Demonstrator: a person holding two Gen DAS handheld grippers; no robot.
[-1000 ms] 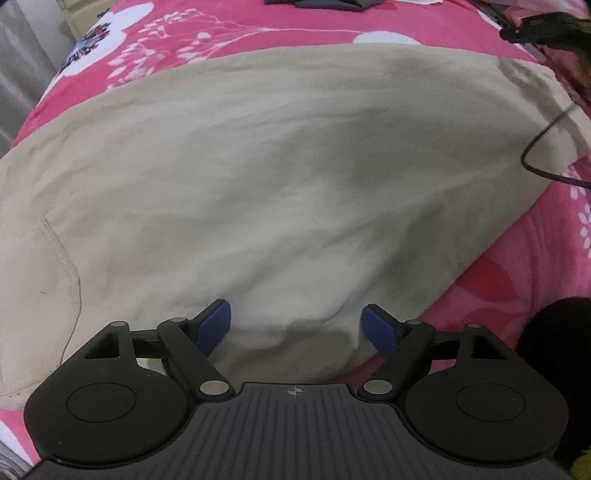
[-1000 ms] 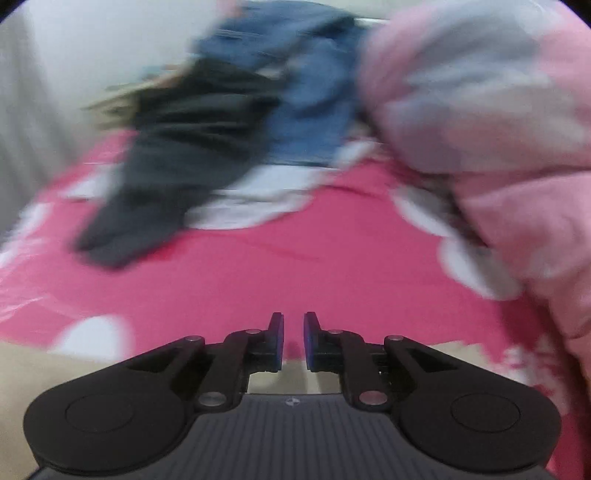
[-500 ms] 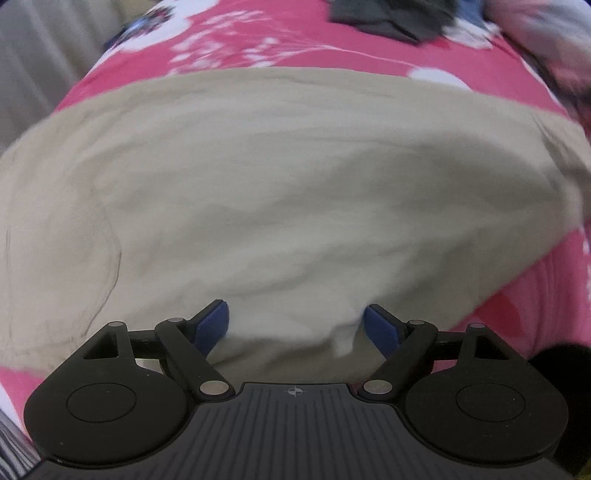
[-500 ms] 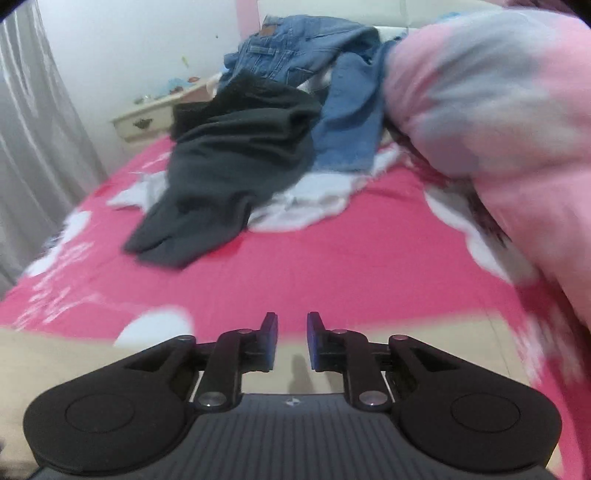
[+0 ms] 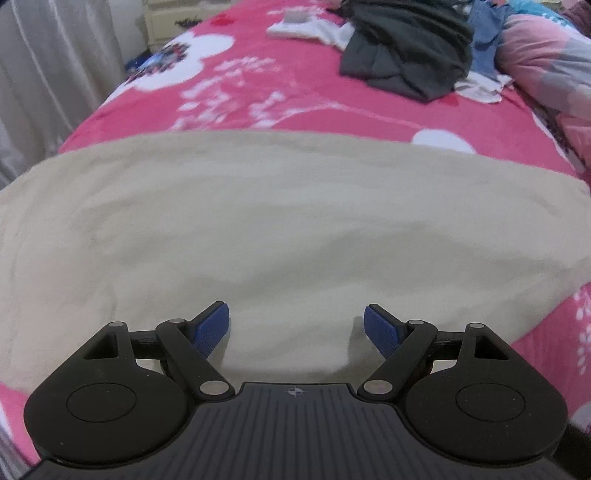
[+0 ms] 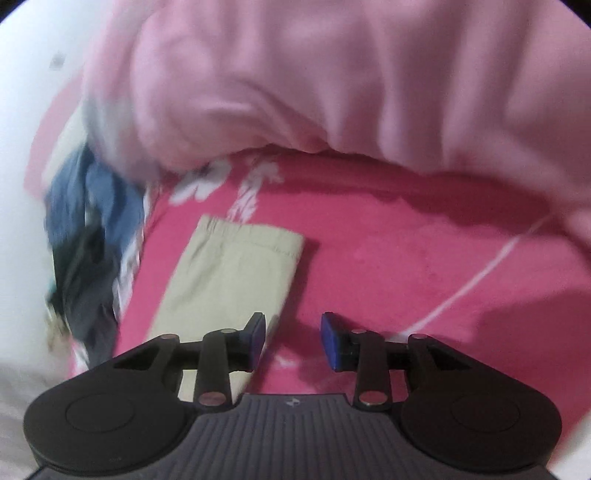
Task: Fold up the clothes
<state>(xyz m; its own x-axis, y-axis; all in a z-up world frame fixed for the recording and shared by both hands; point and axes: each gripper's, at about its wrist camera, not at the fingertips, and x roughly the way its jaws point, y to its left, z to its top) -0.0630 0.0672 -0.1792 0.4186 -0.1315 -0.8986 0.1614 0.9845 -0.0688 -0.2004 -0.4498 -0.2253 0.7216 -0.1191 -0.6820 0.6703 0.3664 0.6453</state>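
A beige garment (image 5: 280, 229) lies spread flat across the pink flowered bedspread (image 5: 295, 107) in the left wrist view. My left gripper (image 5: 297, 326) hovers over its near edge, open, with only cloth below the blue pads. In the right wrist view the same beige garment (image 6: 236, 273) shows as a long strip with its hemmed end toward the pink duvet. My right gripper (image 6: 293, 338) sits just beside that strip's right edge, above bare bedspread (image 6: 388, 258). Its jaws are opening and nothing is between them.
A heap of dark grey and blue denim clothes (image 5: 410, 48) with white cloth lies at the far end of the bed. A bulky pink duvet (image 6: 332, 81) rises along the right side. Grey curtains (image 5: 48, 66) and a nightstand (image 5: 173, 14) stand past the left edge.
The right gripper rolled and swung from facing the clothes heap to the beige garment's end by the duvet, and its jaws widened. The left view tilted up, showing more of the bed.
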